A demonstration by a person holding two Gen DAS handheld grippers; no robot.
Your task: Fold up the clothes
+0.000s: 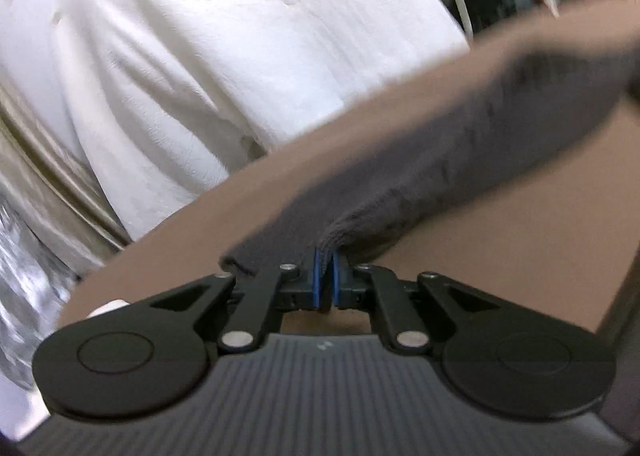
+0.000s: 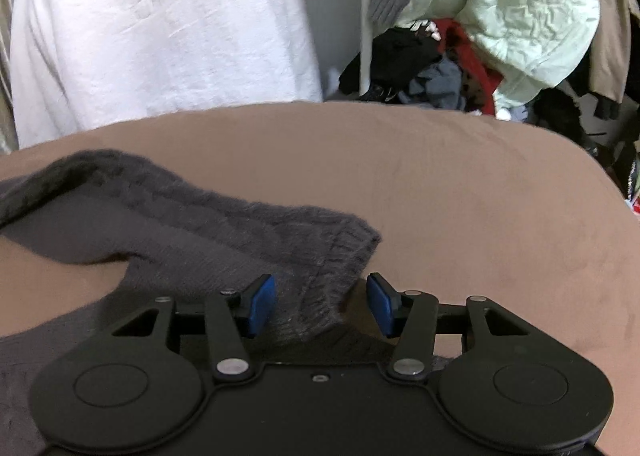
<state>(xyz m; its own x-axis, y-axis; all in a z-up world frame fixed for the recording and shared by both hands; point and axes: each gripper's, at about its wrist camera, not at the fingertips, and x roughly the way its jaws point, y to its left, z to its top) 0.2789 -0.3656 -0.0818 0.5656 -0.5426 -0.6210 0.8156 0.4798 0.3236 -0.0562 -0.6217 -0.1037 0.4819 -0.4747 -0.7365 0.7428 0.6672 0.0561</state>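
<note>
Grey knit, a soft ribbed garment (image 2: 192, 224), lay across the brown padded surface (image 2: 460, 192), one long part stretching off to my left. My left claw (image 1: 326, 276) was pressed together, pinching a ribbed edge of the knit between its blue pads (image 1: 318, 276). My right claw (image 2: 322, 304) stood spread, its pads either side of a ribbed cuff-like end but not pressing it. A white cloth (image 2: 160, 28) hung behind, and a heap of clothes (image 2: 460, 56) lay beyond the surface. To fold well, I judged I should close the right claw squarely on that ribbing, then carry both edges across together, keeping the knit taut and level so that no crease bunched.
</note>
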